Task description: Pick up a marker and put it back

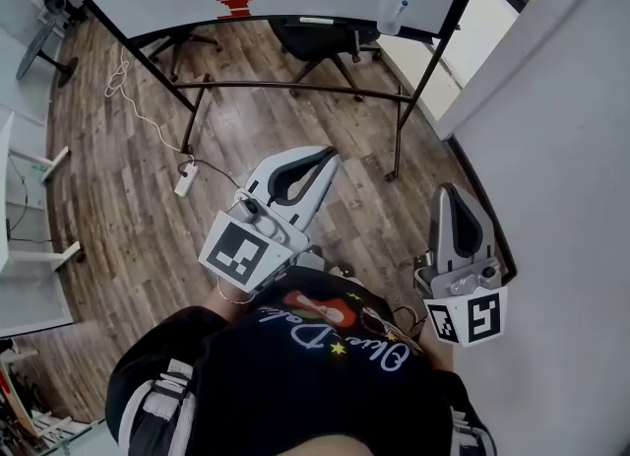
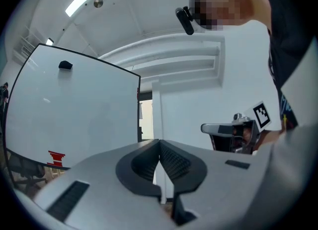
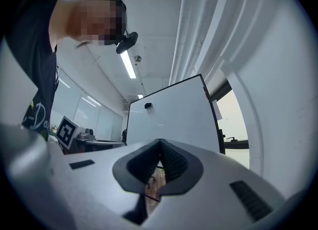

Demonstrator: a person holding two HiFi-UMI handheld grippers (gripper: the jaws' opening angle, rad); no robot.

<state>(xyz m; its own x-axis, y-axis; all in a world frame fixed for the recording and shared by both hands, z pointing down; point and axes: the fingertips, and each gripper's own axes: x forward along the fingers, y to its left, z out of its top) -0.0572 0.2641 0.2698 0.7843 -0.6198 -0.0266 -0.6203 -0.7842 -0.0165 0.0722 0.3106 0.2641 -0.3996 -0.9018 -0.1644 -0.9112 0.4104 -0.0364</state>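
The marker (image 1: 315, 20) is lying on the whiteboard tray (image 1: 271, 18) at 12 o'clock, its long axis running 9-to-3; which end is the tip is too small to tell. A bottle (image 1: 392, 16) is standing toward 3 o'clock of it. The left gripper (image 1: 329, 157) and right gripper (image 1: 450, 191) are sitting closed on nothing, well apart from the marker.

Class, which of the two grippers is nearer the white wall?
The right gripper, close beside the wall; the left gripper is out over the wooden floor, farther from it.
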